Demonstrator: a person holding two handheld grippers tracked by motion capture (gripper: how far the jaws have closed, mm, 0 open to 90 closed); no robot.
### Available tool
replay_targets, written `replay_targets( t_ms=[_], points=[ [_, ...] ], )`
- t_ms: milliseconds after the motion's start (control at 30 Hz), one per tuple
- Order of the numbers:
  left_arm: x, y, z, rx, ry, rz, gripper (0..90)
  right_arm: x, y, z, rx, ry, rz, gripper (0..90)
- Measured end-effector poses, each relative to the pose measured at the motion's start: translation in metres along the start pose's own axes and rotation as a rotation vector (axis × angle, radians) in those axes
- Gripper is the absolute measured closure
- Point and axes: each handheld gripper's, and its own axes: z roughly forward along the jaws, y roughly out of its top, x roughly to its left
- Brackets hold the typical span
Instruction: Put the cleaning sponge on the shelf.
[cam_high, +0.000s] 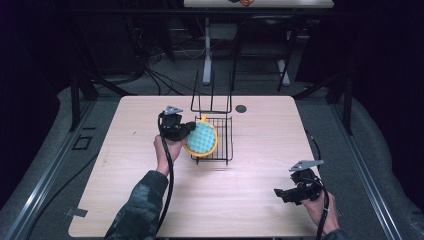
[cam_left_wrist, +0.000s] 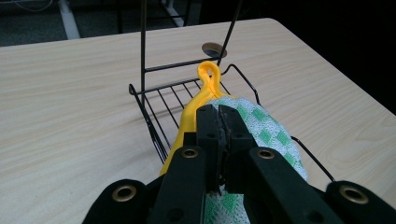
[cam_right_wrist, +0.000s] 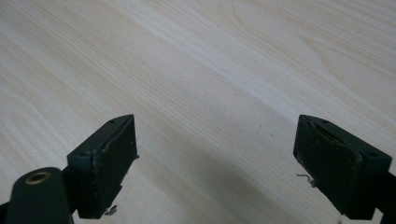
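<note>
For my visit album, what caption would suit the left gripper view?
Closed tongs hold a round green-checked pot holder with a yellow rim over a black wire rack.

A dim room around a pale wooden table

We see a light wood-grain table (cam_high: 250, 200) lit from above on a grey floor (cam_high: 165, 82) strewn with black cables (cam_high: 150, 75); beyond it stands a second table (cam_high: 258, 3) on a white leg (cam_high: 207, 47), and darkness fills both sides.
</note>
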Motion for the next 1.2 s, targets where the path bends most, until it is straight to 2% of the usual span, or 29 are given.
replay_targets(
  t_ms=[333, 467, 567, 767, 967, 1000, 1200],
  points=[
    [-0.001, -0.004, 0.016, 0.007, 0.003, -0.032, 88.1, -0.001, -0.001, 0.000, -0.002, 0.001, -0.007, 13.0],
    [-0.002, -0.004, 0.020, 0.014, 0.008, -0.027, 88.0, 0.000, -0.001, -0.001, 0.005, 0.002, -0.005, 13.0],
    [-0.004, -0.006, 0.024, 0.008, 0.029, -0.021, 88.1, 0.000, -0.001, -0.001, 0.006, 0.002, -0.003, 13.0],
    [-0.006, -0.008, 0.032, 0.010, 0.030, -0.030, 88.1, 0.001, -0.001, 0.000, 0.005, 0.002, -0.003, 13.0],
    [-0.011, -0.009, 0.041, 0.025, 0.041, -0.020, 88.1, 0.001, -0.001, 0.000, 0.000, 0.001, -0.006, 13.1],
    [-0.012, -0.010, 0.043, 0.023, 0.044, -0.032, 88.0, 0.001, -0.001, -0.001, -0.002, 0.000, -0.006, 13.1],
    [-0.015, -0.013, 0.051, 0.049, 0.051, -0.028, 87.9, 0.003, -0.001, -0.001, 0.004, 0.004, -0.015, 13.1]
  ],
)
